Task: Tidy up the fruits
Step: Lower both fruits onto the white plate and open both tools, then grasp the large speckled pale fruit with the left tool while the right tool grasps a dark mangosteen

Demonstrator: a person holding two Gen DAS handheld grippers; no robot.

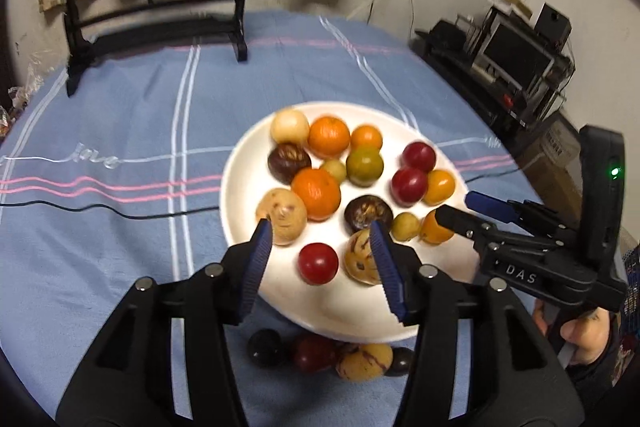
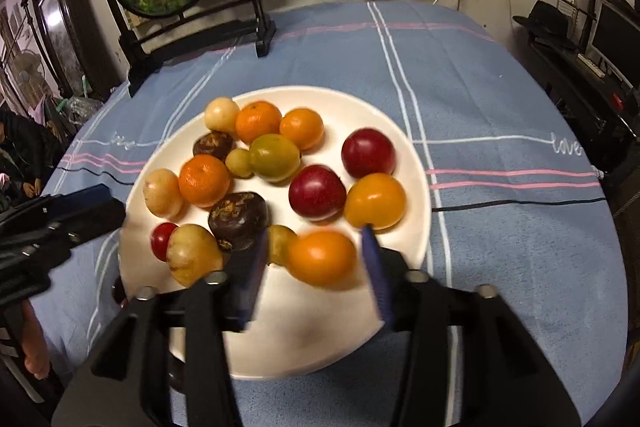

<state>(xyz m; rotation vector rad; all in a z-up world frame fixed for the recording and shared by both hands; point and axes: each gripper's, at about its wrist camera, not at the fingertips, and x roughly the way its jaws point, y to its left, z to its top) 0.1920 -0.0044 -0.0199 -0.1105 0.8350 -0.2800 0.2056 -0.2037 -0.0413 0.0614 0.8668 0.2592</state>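
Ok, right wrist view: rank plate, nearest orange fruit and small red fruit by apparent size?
1. white plate
2. orange fruit, though it is nearest the camera, which inflates it
3. small red fruit, partly hidden by a tan fruit

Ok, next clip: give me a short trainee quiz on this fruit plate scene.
1. True or false: every fruit lies on the white plate.
2. Which fruit sits between the fingers of the right gripper? A orange fruit, B red fruit, C dark brown fruit.
3. Is the left gripper gripping anything?
Key: 1 false, several loose fruits lie on the tablecloth at the plate's near edge. 2 A. 3 No, its jaws stand open, pressing on nothing.
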